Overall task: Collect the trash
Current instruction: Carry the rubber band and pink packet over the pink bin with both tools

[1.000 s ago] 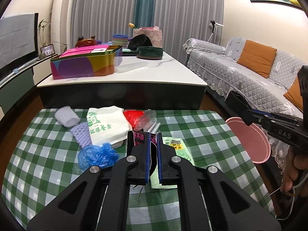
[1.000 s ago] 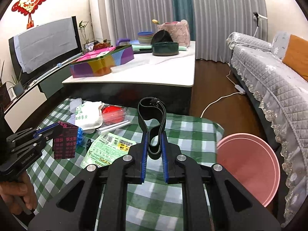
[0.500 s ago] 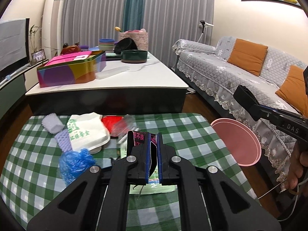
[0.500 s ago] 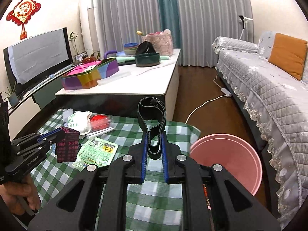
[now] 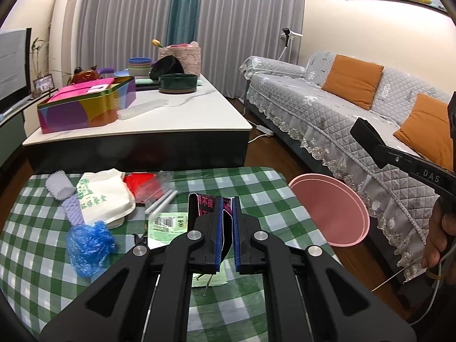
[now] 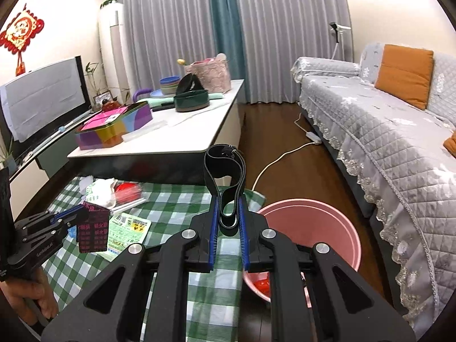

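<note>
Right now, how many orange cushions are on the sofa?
2 in the left wrist view: one cushion against the backrest, another nearer the camera, partly behind the right gripper. More may be out of frame.

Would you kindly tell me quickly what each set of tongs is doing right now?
Left tongs: closed on the dark printed packet.
Right tongs: closed on the black elastic band.

"DAS" on right gripper arm, "环保餐盒" on white bag, "不换" on dark packet
</note>
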